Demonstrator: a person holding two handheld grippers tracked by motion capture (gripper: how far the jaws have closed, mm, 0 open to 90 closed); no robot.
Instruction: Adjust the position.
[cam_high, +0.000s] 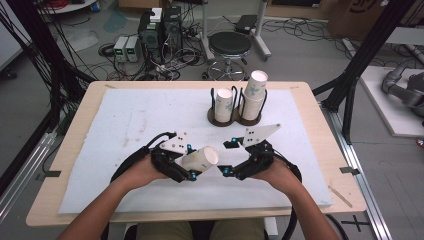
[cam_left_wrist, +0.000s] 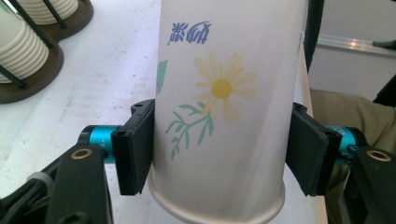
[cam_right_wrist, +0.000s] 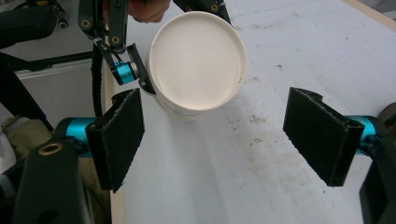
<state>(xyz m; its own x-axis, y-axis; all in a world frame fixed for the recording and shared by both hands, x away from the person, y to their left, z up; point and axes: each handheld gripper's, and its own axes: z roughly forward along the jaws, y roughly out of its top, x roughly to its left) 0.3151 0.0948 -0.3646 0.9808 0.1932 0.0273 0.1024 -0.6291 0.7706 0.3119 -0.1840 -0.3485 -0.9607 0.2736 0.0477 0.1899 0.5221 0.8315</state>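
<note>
White foam matting covers the wooden table. Above it, the left gripper pinches a daisy-printed white paper cup sideways, probably presenting its base to the spread, empty right gripper. Stacked cups wait in a brown rack beyond.

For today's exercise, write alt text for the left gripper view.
The left gripper clamps a white paper cup printed with a yellow daisy, one black pad on each side. Behind, at upper left, stacked cups sit in a brown holder.
</note>
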